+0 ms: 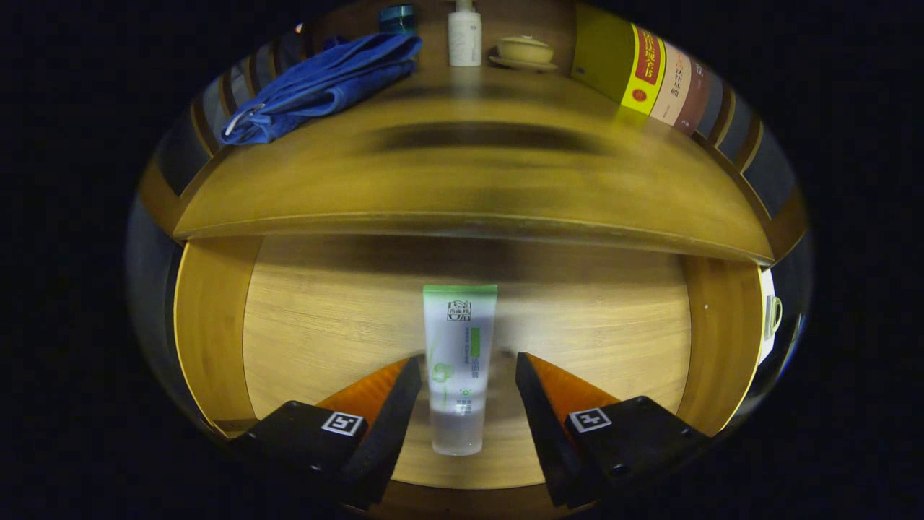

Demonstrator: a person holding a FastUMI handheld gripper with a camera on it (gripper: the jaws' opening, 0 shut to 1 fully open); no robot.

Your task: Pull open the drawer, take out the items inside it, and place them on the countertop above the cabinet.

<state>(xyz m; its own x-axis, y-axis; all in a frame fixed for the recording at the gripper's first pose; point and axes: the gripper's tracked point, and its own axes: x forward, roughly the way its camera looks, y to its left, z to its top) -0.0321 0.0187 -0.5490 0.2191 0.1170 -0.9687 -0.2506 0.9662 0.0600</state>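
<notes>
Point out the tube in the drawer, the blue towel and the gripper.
tube [459, 361]: gripper view, on its printed body.
blue towel [325, 83]: gripper view, on its folded middle.
gripper [468, 375]: gripper view, midway between its open fingertips.

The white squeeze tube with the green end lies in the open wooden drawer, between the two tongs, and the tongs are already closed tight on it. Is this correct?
Not quite. In the gripper view the white squeeze tube with the green end does lie in the open wooden drawer, between the tongs, but they are open: a gap shows on each side of the tube, so neither finger presses on it.
</notes>
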